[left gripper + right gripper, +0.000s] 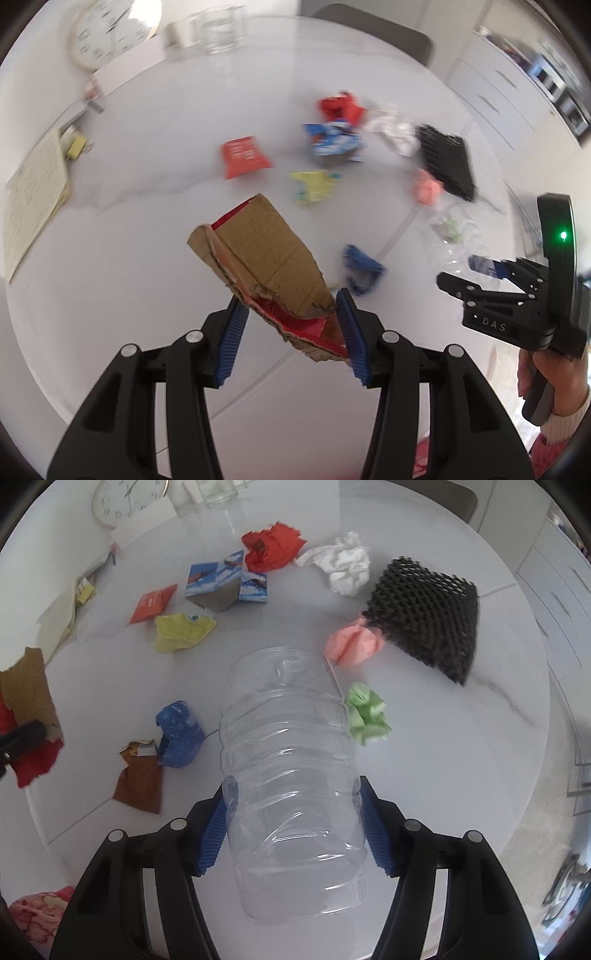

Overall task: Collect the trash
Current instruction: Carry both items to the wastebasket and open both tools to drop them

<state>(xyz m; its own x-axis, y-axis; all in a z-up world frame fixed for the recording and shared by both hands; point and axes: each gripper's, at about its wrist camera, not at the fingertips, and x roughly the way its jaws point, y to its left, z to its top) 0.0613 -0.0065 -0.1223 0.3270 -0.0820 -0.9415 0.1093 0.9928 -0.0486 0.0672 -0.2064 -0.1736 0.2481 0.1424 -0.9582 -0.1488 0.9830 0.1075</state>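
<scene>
My left gripper [291,314] is shut on a torn brown and red cardboard piece [258,254] and holds it above the white table [147,258]. The cardboard also shows at the left edge of the right wrist view [26,701]. My right gripper [293,812] is shut on a clear plastic bottle [291,775], held above the table; the right gripper also shows in the left wrist view [480,291]. Trash lies on the table: a blue crumpled wrapper [179,734], brown wrapper [140,779], green paper ball [367,712], pink paper ball [354,642], yellow wrapper [181,631].
Farther back lie a black foam net [428,613], white crumpled paper [343,563], red crumpled paper [273,546], a blue printed carton [225,581] and an orange packet [151,603]. A clock [125,498], a glass and papers sit at the far left edge.
</scene>
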